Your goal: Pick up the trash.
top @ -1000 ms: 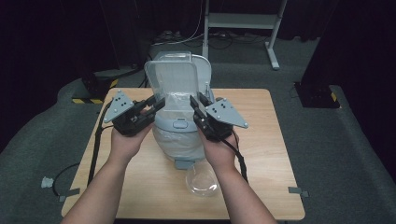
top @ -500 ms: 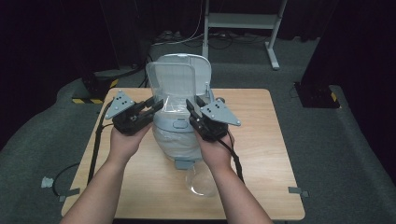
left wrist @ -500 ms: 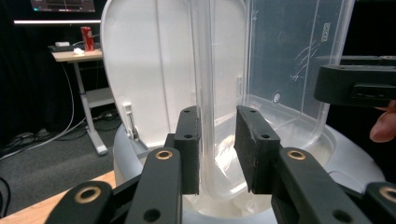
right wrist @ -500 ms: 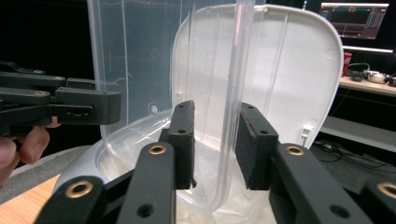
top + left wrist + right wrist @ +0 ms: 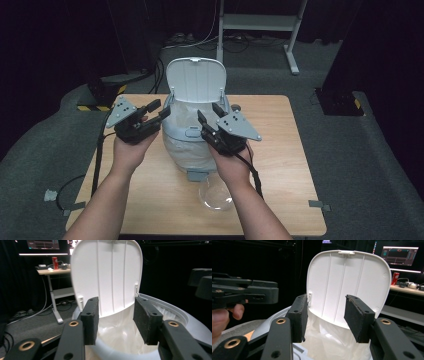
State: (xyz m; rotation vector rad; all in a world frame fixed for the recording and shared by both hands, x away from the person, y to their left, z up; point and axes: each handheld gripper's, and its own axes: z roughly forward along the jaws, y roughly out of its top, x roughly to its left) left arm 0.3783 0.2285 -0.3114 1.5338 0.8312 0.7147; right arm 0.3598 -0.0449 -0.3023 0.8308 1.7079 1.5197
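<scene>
Now both tongs stand apart with nothing between the pads, and each pair has just been opening: left gripper at about 9 o'clock of the bin's mouth, right gripper at about 4 o'clock of it, both angled inward toward the rim

- Left gripper view: pads frame the rim and the white liner beyond, touching neither. Right gripper view shows much the same, liner behind the gap, pads bare
- Likely reason for the pose: a hand on each side of the opening suits spreading or seating the bag edge over the rim; released jaws suggest a hold let go, or a re-grip to come. A judgement only
- Trash bin sits mid-table, slightly toward 12 o'clock. Lid stands upright at the bin's 12 o'clock, hinged back, which keeps the mouth free for both tools
- Liner hangs down over the bin's outer wall on the near side, so the bag looks draped over the rim already
- Clear round dish-like thing lies at the bin's 6 o'clock on the wooden table, kept apart from the work
</scene>
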